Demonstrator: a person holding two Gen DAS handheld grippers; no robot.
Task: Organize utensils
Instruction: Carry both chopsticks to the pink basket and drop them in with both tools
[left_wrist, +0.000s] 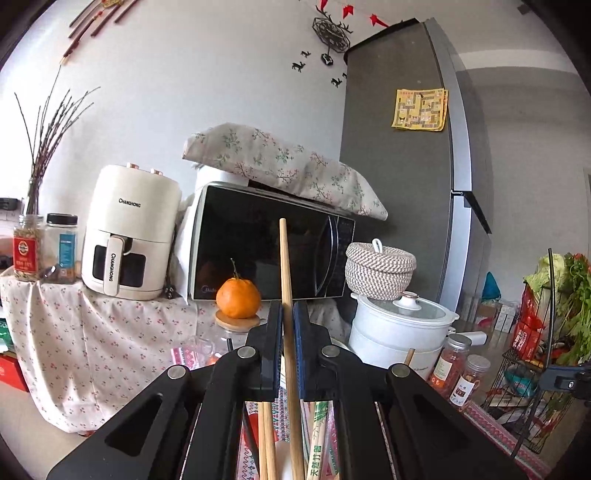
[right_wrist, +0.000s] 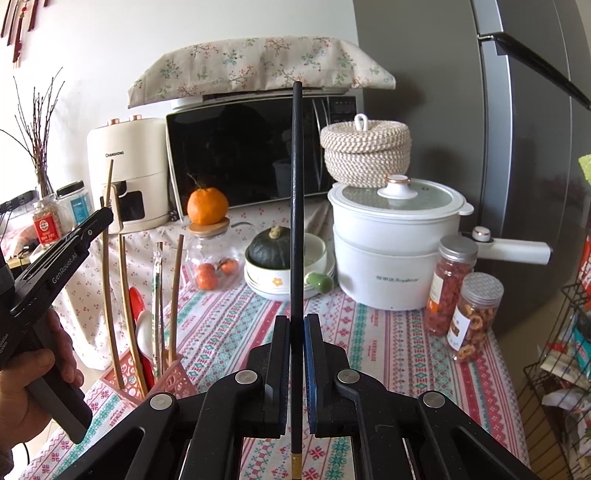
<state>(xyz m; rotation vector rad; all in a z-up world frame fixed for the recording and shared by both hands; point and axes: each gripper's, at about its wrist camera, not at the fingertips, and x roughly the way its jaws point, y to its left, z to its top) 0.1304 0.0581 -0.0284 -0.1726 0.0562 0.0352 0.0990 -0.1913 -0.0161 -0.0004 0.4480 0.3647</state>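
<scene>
Kitchen table with patterned cloth (right_wrist: 369, 332), microwave (right_wrist: 240, 155) and white pot (right_wrist: 391, 258) behind. Left gripper (left_wrist: 288, 317) clamped on a wooden chopstick (left_wrist: 285, 266), upright above the pink utensil basket (right_wrist: 173, 384) holding other chopsticks at the table's left. Right gripper (right_wrist: 296, 332) closed on a black chopstick (right_wrist: 296, 192), upright over mid-table.

Soft daylight filled the room, brightest from the left. The microwave door (right_wrist: 243, 155) and the fridge side (right_wrist: 535, 184) threw back dull reflections. Both views bowed hard toward dark, vignetted corners; nothing blurred, shadows stayed faint.
</scene>
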